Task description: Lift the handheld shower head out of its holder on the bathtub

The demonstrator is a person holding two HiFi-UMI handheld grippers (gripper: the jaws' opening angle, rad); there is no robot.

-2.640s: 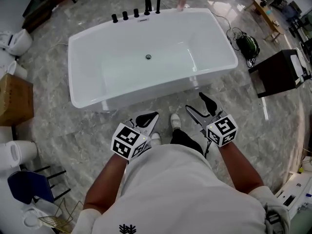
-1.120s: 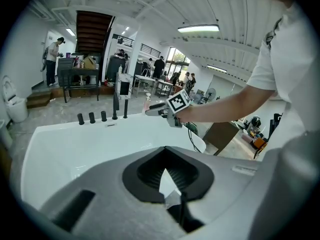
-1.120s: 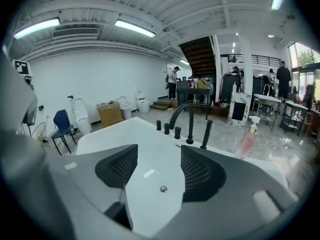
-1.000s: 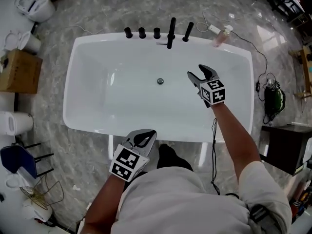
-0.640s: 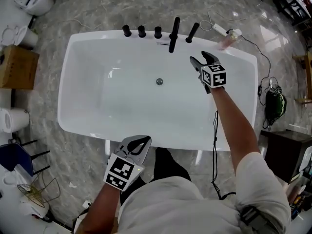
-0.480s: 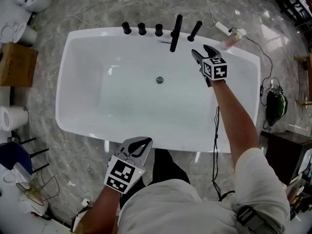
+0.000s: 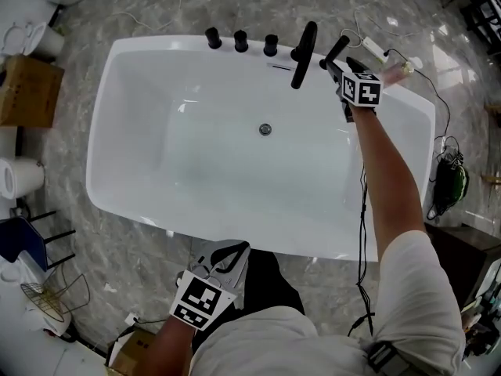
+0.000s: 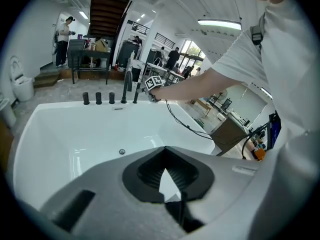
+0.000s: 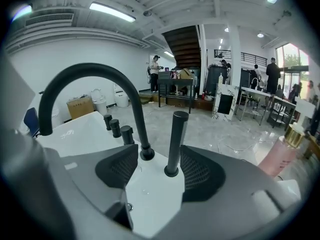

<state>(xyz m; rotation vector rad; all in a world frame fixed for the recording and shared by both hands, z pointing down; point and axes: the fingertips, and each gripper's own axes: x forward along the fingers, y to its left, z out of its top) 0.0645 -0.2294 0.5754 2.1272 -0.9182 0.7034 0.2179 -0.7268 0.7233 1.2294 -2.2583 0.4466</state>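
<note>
The white bathtub (image 7: pixel 95 143) carries black fittings on its far rim: three knobs (image 7: pixel 240 40), an arched spout (image 7: pixel 304 45) and the handheld shower head (image 7: pixel 335 51), a straight black wand standing in its holder. My right gripper (image 7: pixel 341 63) is stretched across the tub to that wand. In the right gripper view the shower head (image 9: pixel 175 143) stands upright between the open jaws of the right gripper (image 9: pixel 159 169), closer to the right pad (image 9: pixel 200 171), with the spout (image 9: pixel 95 74) just left. My left gripper (image 7: pixel 239 251) hangs shut and empty by the tub's near rim. In its own view the left gripper (image 8: pixel 165 149) faces the tub.
A pink bottle (image 7: pixel 401 69) lies on the floor right of the wand; the same pink bottle (image 9: pixel 282 156) shows in the right gripper view. A white power strip (image 7: pixel 373 48) and cables lie behind the tub. A cardboard box (image 7: pixel 31 92) and a dark cabinet (image 7: pixel 463 249) flank it.
My right gripper has travelled across the tub to the far rim and now has the shower head between its jaws. The left gripper has sunk a little, staying shut.
</note>
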